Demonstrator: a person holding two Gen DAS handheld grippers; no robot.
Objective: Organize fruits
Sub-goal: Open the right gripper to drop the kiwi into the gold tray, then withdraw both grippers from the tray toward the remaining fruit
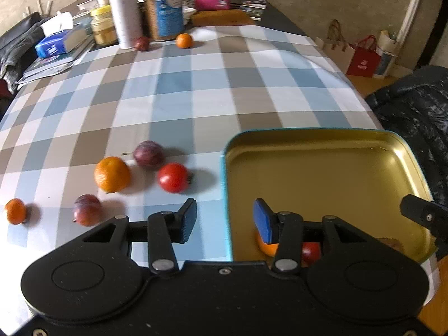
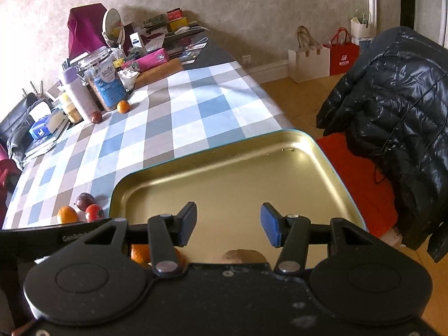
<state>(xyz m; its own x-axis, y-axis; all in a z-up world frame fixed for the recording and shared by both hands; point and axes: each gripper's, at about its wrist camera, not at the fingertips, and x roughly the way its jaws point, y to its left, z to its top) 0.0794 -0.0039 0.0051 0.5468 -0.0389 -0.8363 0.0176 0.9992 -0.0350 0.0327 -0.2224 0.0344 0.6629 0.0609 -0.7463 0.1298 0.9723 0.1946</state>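
- Left wrist view: the left gripper is wide open and holds nothing. It hangs over the left rim of the tin.
- Some fruit is in the tin's near end, mostly hidden under the grippers. I think the tin is where the fruit goes.
- Left of the tin lie a tomato, a plum and an orange, close together on the cloth.
- The tomato is nearest, just ahead and left of the left gripper.
- Far behind the tin, by the jars, sit two more fruits.
- Right wrist view: the right gripper is wide open too, with nothing in it, over the tin's middle.
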